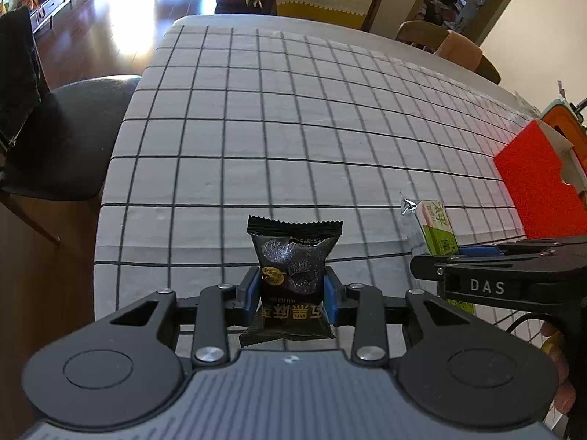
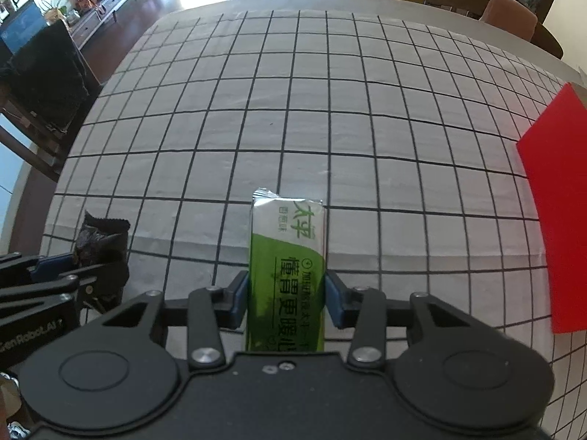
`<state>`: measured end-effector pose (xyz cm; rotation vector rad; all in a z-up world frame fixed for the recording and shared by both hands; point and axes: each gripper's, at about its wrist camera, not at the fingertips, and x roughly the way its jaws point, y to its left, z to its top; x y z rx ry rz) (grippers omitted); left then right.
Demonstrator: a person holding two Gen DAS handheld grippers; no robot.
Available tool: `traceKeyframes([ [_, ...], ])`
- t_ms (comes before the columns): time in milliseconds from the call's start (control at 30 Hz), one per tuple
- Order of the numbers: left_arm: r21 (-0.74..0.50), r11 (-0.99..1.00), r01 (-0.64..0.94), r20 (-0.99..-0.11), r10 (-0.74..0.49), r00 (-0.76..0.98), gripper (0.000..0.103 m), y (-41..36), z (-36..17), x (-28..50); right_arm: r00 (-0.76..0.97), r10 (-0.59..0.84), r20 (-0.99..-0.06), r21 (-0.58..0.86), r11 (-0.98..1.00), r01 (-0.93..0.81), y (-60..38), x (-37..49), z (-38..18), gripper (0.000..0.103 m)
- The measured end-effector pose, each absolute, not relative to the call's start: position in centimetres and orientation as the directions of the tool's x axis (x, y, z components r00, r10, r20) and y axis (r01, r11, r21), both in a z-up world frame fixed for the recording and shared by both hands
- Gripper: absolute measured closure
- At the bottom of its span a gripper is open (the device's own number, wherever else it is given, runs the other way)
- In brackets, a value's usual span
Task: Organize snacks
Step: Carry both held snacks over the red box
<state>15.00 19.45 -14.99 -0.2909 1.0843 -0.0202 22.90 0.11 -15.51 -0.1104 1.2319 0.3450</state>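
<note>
My left gripper [image 1: 291, 295] is shut on a black snack packet [image 1: 293, 256] and holds it upright above the checked tablecloth [image 1: 256, 128]. My right gripper [image 2: 286, 299] is shut on a green and white snack packet [image 2: 288, 256], held lengthwise between the blue pads. The right gripper also shows in the left wrist view [image 1: 436, 255] at the right, with the green packet [image 1: 436, 227] in it. The left gripper [image 2: 73, 260] and the black packet [image 2: 99, 242] show at the left of the right wrist view. A red box [image 1: 539, 187] stands at the right; it also shows in the right wrist view [image 2: 557, 201].
The table carries a white cloth with a black grid [image 2: 293, 110]. A dark chair [image 1: 62, 135] stands off the table's left side. Wooden chairs [image 2: 488, 3] stand at the far right edge. An orange object [image 1: 565, 124] sits behind the red box.
</note>
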Motion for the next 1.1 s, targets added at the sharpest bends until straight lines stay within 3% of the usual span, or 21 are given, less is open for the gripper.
traceKeyframes([
  [500,-0.231,0.971,-0.063,-0.848,-0.169,0.503,0.069,12.0,-8.8,15.0,0.327,0.286,-0.901,0.153,0.913,-0.378,-8.6,21.8,-8.6,0.062],
  [1100,-0.178,0.982,0.069,-0.819,-0.187,0.543,0.069,-4.6,-3.1,19.7,0.440,0.283,-0.852,0.150,0.938,-0.313,-24.2,24.7,-3.9,0.062],
])
